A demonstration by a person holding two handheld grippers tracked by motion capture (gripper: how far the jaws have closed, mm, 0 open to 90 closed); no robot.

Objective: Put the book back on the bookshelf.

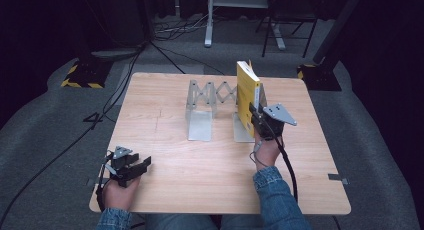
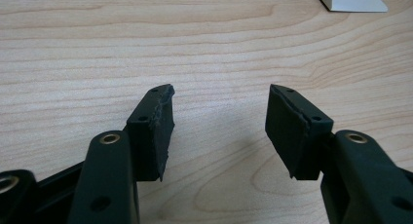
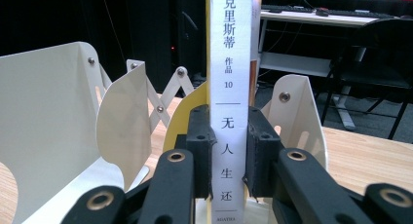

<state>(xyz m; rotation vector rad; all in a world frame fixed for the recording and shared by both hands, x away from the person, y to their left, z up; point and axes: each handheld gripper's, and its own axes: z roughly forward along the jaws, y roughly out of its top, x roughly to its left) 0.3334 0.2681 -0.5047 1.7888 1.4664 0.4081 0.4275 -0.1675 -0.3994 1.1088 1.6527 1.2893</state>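
A yellow book (image 1: 247, 97) stands upright at the right end of the white expanding book rack (image 1: 205, 107) on the wooden table (image 1: 165, 185). My right gripper (image 1: 257, 117) is shut on the book's spine; in the right gripper view the white spine (image 3: 229, 48) with printed characters rises between the two black jaws, and my right gripper (image 3: 229, 151) clamps it from both sides. The rack's panels (image 3: 53, 121) spread to the left of the book. My left gripper (image 1: 142, 165) rests low at the table's front left corner, open; in the left gripper view my left gripper (image 2: 219, 117) holds nothing over bare wood.
A corner of the rack's base (image 2: 350, 0) shows at the top right of the left gripper view. Cables (image 1: 115, 95) run across the grey floor to the left. Black stands with yellow-striped bases (image 1: 82, 72) and a chair (image 1: 287, 20) lie beyond the table.
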